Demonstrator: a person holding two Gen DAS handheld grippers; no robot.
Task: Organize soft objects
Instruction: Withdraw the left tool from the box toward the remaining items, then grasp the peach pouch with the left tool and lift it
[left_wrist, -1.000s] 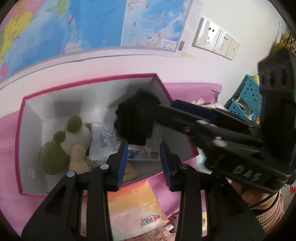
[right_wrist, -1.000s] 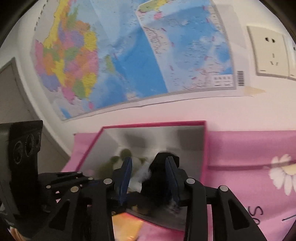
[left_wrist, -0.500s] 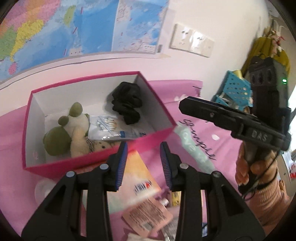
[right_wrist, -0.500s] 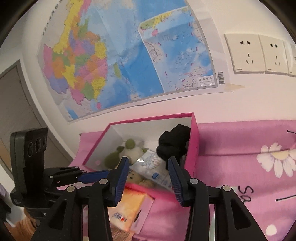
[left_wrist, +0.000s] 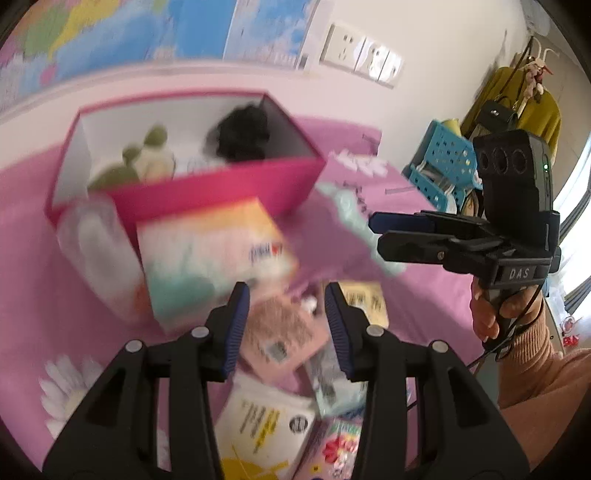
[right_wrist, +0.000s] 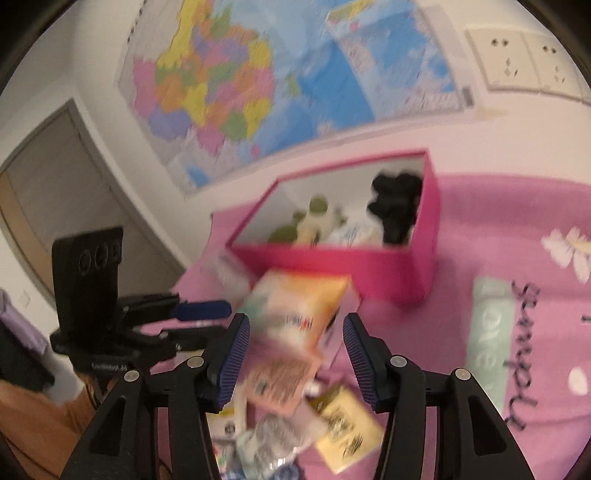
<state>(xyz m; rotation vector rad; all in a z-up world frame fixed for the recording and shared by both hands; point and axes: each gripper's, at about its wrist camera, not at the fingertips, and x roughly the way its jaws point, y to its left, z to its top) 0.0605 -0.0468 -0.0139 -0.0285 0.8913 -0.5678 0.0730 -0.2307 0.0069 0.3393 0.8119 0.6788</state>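
Note:
A pink open box stands on the pink bedspread near the wall. Inside lie a black soft bundle, a green and cream plush toy and a clear packet. In front of the box lies a heap of soft packets, the largest an orange and white pack. My left gripper hovers over a pink packet, jaws opening, nothing between them. My right gripper hangs above the same heap, jaws opening, also empty.
A map and wall sockets are on the wall behind. Blue perforated baskets stand at the bed's far right, a coat rack beyond. Yellow and white packets lie nearest me. A door is at left.
The right gripper let go of the black bundle, which now lies in the box. Both grippers pulled back from the box to over the heap of packets and opened wider.

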